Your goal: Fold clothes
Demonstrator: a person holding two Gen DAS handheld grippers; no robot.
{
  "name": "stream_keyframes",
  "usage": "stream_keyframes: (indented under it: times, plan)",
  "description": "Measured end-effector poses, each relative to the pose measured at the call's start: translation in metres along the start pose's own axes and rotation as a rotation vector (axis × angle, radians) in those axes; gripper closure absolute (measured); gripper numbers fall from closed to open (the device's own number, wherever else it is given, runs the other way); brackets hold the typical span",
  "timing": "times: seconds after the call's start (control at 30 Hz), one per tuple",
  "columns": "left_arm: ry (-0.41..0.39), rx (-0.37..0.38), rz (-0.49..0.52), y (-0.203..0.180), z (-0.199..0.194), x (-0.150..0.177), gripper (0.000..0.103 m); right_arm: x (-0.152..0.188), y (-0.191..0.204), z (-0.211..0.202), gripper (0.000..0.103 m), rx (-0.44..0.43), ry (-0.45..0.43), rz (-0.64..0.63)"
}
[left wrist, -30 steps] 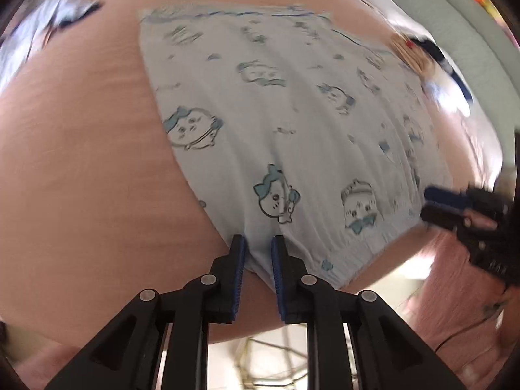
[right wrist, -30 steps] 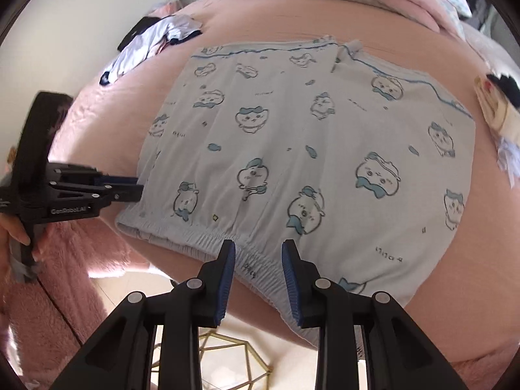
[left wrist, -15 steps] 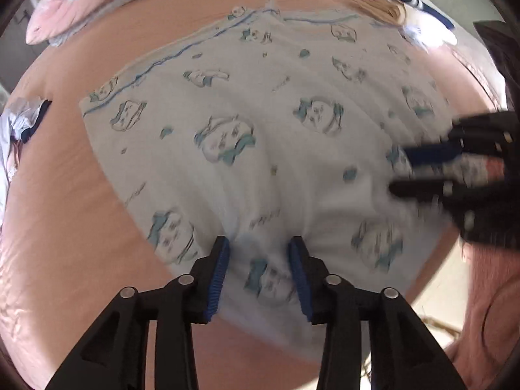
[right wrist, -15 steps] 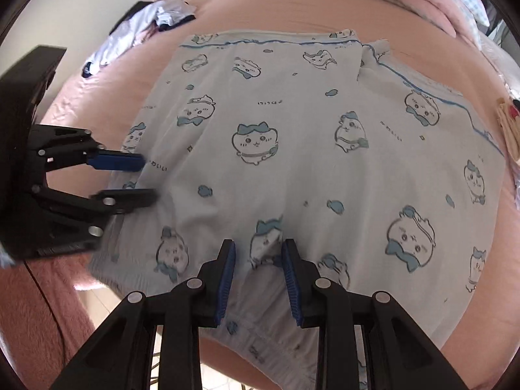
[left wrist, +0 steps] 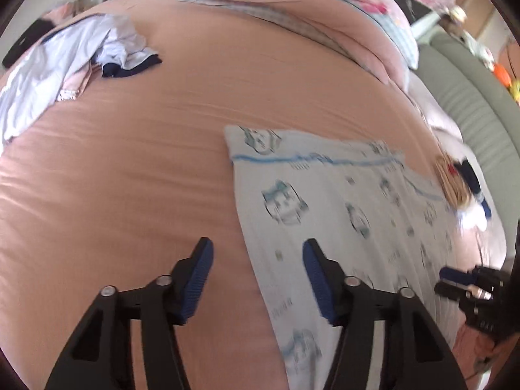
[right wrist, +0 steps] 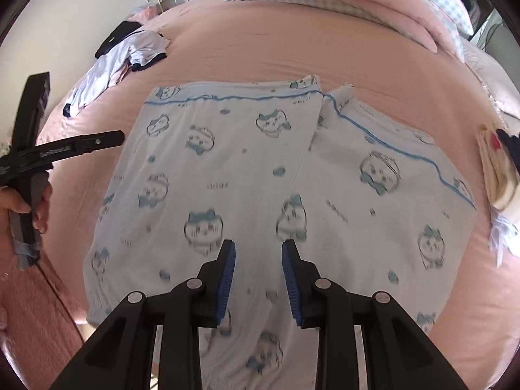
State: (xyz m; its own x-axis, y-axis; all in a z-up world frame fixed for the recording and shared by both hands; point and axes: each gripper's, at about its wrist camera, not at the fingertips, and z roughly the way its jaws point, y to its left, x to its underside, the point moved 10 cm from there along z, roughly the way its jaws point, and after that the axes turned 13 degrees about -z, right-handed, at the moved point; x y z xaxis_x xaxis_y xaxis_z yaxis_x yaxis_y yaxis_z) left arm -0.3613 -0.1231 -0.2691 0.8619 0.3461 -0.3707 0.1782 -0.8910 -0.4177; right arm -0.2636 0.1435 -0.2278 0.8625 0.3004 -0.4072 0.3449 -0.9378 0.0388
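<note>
Cartoon-print pajama shorts (right wrist: 260,178) flat mid-frame on pink bed (right wrist: 260,58). Left gripper (left wrist: 256,271) jaws opening, nothing between them. Right gripper (right wrist: 258,271) partly open above shorts, empty.

We hold both grippers pointing steeply down. Our left gripper (left wrist: 256,279) has jaws opening, wide apart, nothing pinched between the pads. Our right gripper (right wrist: 258,279) sits with its jaws apart, narrower gap, pads not pressing on anything. In the right wrist view our left hand (right wrist: 31,201) wraps the left gripper's handle at frame left.
</note>
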Motion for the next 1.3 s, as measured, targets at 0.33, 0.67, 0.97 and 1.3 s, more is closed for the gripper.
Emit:
stream_keyframes:
  times: [0.33, 0.67, 0.97, 1.3]
  plan:
    - [0.046, 0.104, 0.041, 0.003, 0.027, -0.03, 0.103, -0.043, -0.025, 0.053, 0.074, 0.002, 0.035, 0.075]
    - [-0.064, -0.29, 0.178, 0.056, 0.01, -0.06, 0.103, -0.067, -0.032, 0.06, 0.074, 0.019, 0.002, 0.055]
    - [-0.006, -0.023, 0.09, 0.009, 0.029, -0.054, 0.068, -0.099, -0.056, 0.071, 0.074, -0.03, 0.005, 0.064]
    - [-0.157, -0.272, 0.19, 0.011, 0.035, -0.08, 0.07, -0.135, -0.077, 0.079, 0.074, 0.046, 0.011, 0.059]
